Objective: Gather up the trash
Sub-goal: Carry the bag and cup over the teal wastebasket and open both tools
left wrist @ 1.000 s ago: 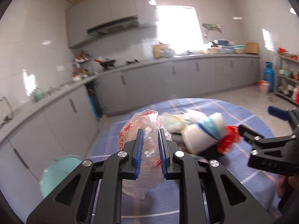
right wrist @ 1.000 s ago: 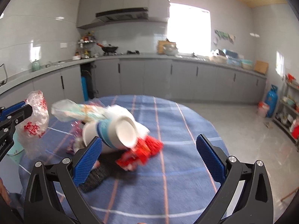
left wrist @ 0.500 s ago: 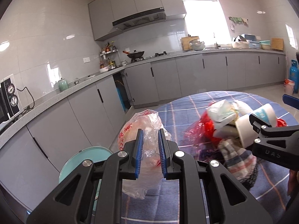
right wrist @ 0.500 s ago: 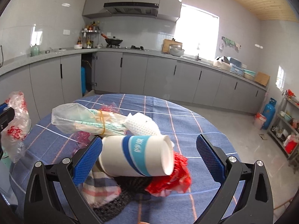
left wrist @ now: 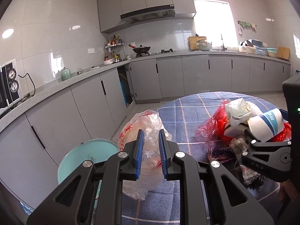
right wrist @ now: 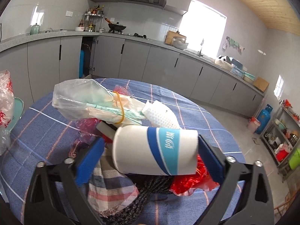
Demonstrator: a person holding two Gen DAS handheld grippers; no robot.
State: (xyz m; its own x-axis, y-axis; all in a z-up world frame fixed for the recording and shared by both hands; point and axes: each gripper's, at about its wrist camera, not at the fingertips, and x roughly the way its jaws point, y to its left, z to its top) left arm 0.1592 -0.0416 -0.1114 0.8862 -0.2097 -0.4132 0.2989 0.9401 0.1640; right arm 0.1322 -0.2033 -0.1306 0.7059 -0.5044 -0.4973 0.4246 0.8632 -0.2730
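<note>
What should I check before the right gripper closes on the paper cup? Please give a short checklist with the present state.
1. Paper cup lies between the fingers of the right gripper, whose jaws have just been closing: ok.
2. Pads pressing the cup on both sides: cannot tell.
3. Left gripper holds the plastic bag: ok.
4. Bag mouth open to receive the cup: not ok.
5. Checked cloth clear of the fingers: not ok.
</note>
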